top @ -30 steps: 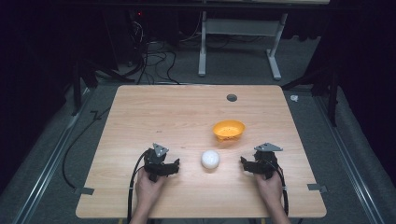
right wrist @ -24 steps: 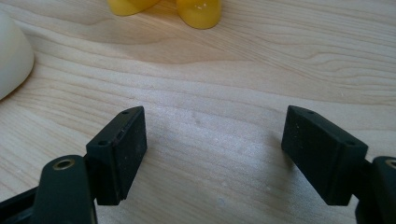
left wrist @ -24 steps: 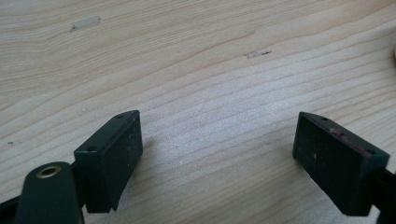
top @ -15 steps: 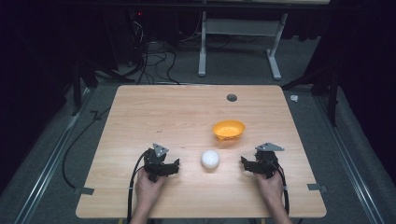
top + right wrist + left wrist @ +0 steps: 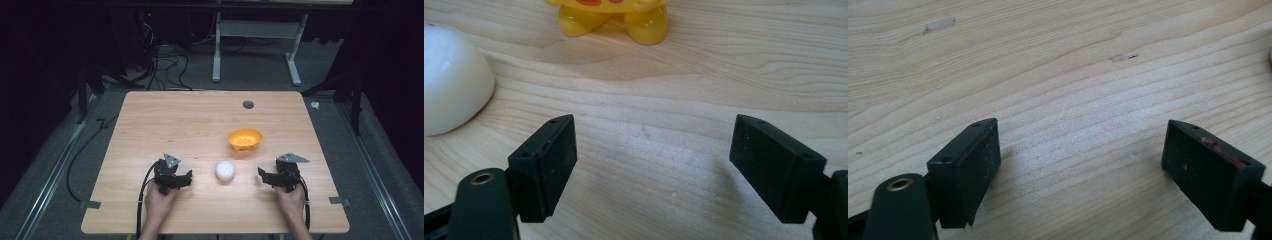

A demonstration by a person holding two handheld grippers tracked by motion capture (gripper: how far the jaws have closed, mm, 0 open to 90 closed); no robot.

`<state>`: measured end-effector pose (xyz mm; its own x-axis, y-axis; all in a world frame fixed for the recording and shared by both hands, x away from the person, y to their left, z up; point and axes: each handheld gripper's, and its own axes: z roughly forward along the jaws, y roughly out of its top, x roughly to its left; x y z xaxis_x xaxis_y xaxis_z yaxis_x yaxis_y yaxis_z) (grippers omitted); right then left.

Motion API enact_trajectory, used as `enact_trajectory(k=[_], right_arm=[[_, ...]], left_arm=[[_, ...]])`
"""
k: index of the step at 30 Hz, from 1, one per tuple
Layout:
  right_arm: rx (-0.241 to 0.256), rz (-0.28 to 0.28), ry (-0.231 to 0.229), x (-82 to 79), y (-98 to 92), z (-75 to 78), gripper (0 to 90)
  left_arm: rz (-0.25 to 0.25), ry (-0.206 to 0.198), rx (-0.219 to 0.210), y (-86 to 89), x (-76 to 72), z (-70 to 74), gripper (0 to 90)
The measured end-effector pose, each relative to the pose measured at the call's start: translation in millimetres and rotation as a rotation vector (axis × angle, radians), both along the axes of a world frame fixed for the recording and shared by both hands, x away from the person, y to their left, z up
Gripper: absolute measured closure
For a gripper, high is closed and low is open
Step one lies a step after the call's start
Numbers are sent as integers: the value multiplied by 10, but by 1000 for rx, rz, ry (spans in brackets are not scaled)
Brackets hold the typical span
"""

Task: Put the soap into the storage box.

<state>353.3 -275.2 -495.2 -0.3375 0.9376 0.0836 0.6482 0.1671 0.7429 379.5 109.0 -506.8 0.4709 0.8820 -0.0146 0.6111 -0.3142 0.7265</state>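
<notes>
Nothing has moved since the earlier frames: both grippers sit where they were on the near part of the table (image 5: 200,125), and the white ball (image 5: 225,170) and the orange bowl (image 5: 245,138) have not shifted either. I take that to mean I am at the start, with no reach begun. My left gripper (image 5: 181,180) rests low over bare wood with its jaws spread wide and nothing between them; my right gripper (image 5: 266,177) is the same, wide and empty. The ball lies between the two grippers, a little nearer the right one, and the bowl stands just beyond it, apart from it. In the right gripper view the ball (image 5: 451,80) looks smooth, glossy and rounded, likely slippery under the flat black pads, so I would close on it squarely. The bowl (image 5: 616,15) is shiny yellow-orange plastic on stubby rounded feet. The tabletop is pale wood with a clear grain and a few small scuffs.
</notes>
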Motion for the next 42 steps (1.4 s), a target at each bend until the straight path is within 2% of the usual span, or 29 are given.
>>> enact_trajectory(k=[5, 21, 26, 34, 42], right_arm=[[17, 10, -16, -38, 18, 42, 198], [11, 84, -43, -111, 221, 180, 193], [16, 116, -59, -127, 320, 233, 186], [31, 157, -59, -123, 439, 255, 174], [23, 206, -70, -104, 604, 279, 165]], left_arm=[[0, 0, 0, 0, 0, 0, 162], [0, 0, 0, 0, 0, 0, 162], [0, 0, 0, 0, 0, 0, 162], [0, 0, 0, 0, 0, 0, 162], [0, 0, 0, 0, 0, 0, 162]])
